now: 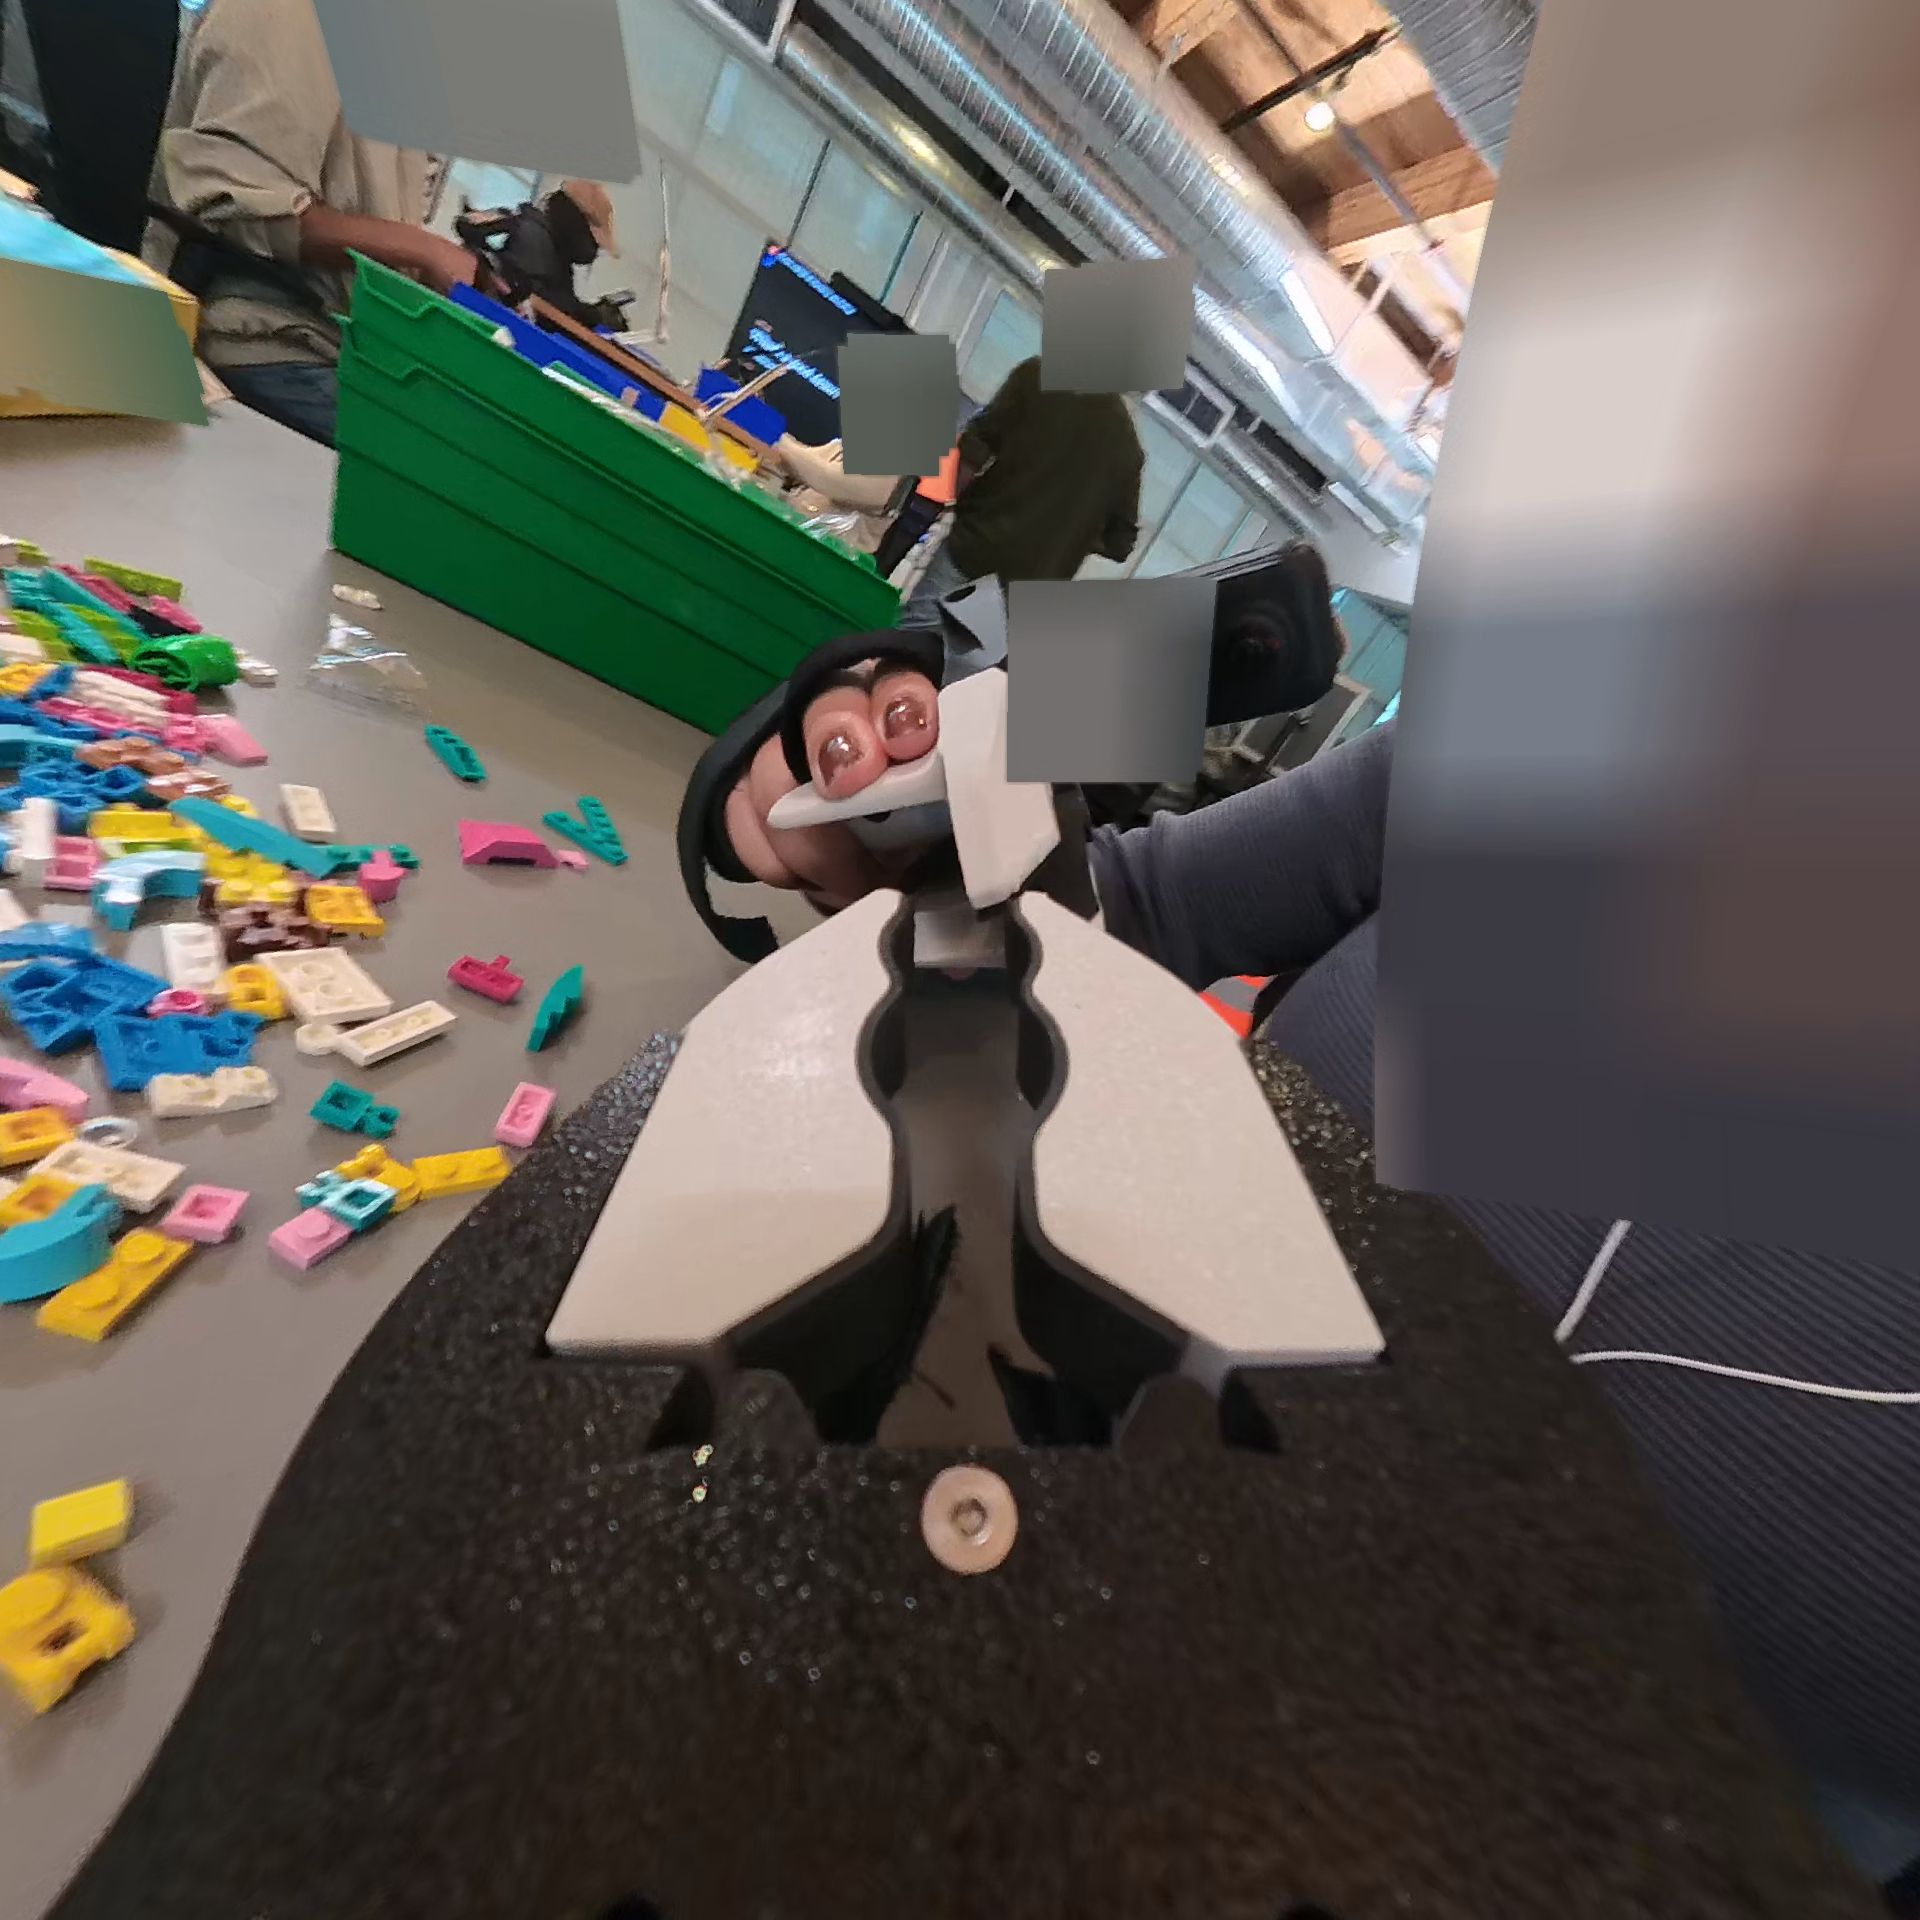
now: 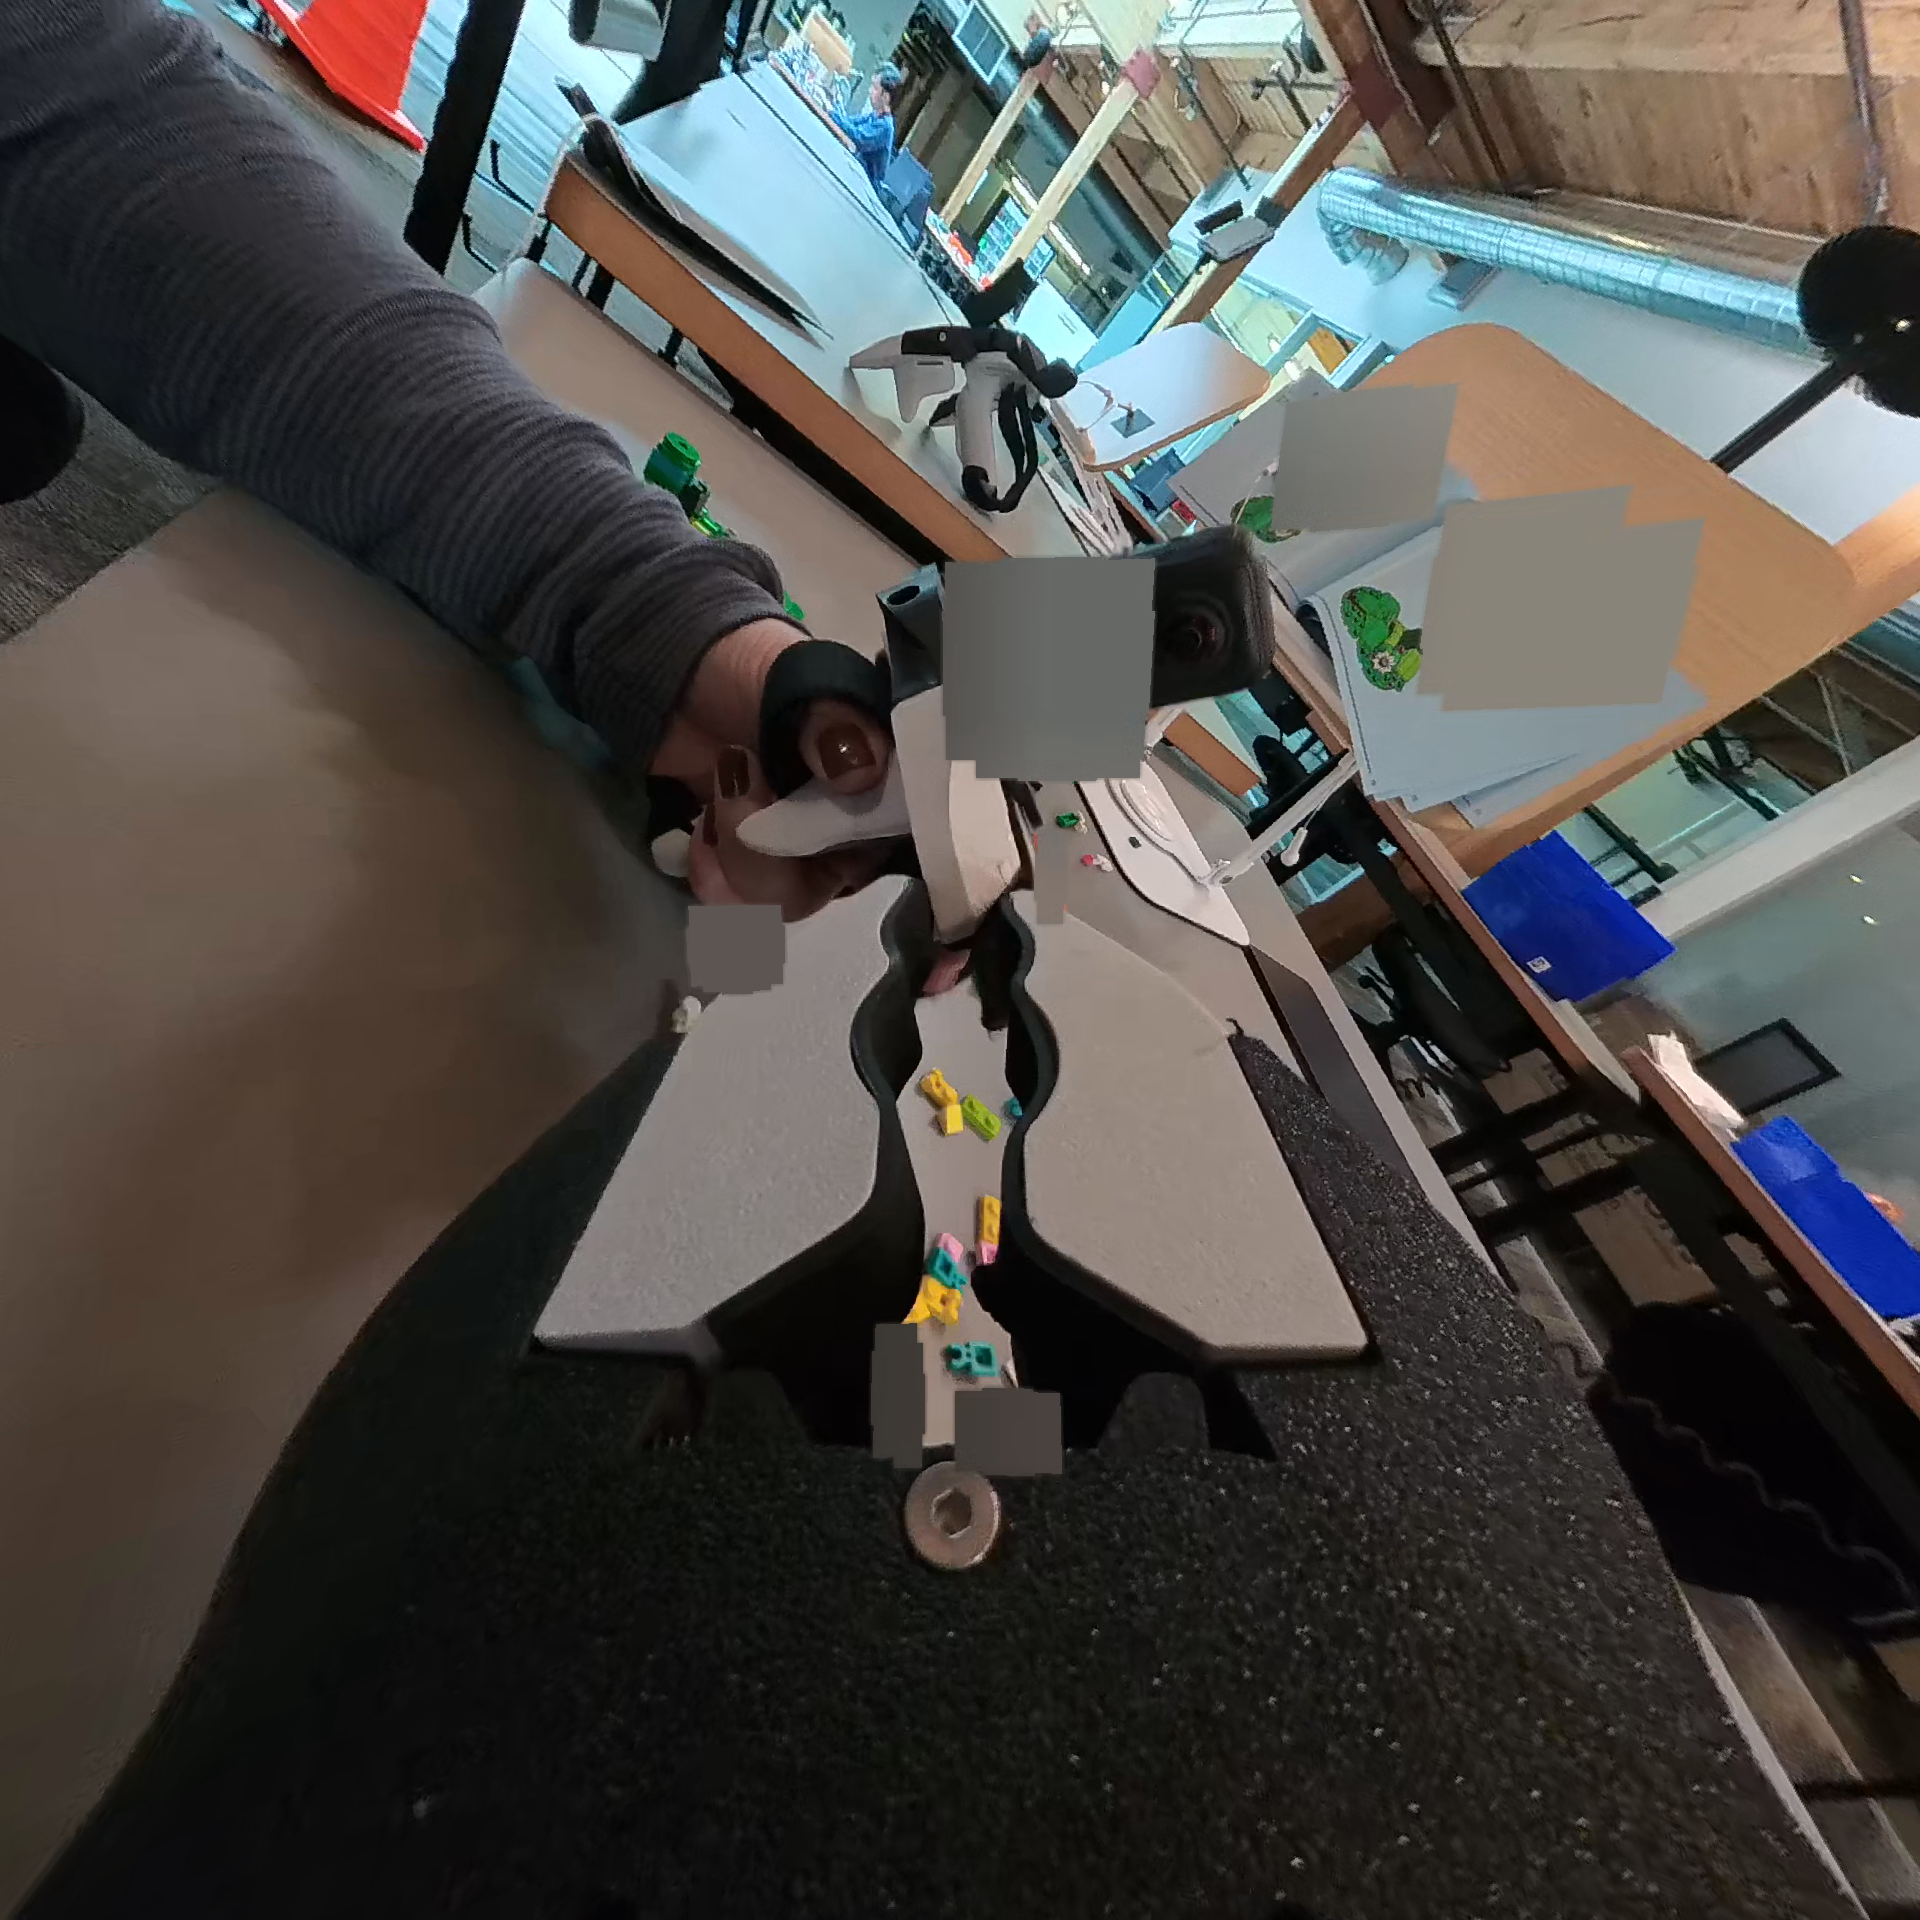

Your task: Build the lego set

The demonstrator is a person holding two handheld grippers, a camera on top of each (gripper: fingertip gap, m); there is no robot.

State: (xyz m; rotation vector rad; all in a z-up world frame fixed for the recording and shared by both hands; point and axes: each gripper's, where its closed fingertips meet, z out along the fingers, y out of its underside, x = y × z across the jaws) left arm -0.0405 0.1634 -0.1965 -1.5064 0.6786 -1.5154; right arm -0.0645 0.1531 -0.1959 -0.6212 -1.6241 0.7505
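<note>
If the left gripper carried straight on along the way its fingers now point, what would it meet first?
Most likely the right gripper, held nose to nose with the left gripper. Something small and pale sits between their tips. Depth is hard to judge, but the two look nearly touching.

a: what carries it all?
b: a grey surface point(image 1: 239, 499), matte and plain.
a: and on it?
b: loose lego pieces point(image 1: 156, 935) in blue, yellow, pink, teal and white, piled thick at the left edge and thinning toward the middle. a stack of green bins point(image 1: 582, 540) stands at the far side, with a scrap of clear plastic wrap point(image 1: 364, 655) just in front of it.
a: the other view?
b: the same grey surface point(image 2: 260, 831), with a few small yellow, green, pink and teal pieces point(image 2: 951, 1278) scattered apart from each other.
</note>
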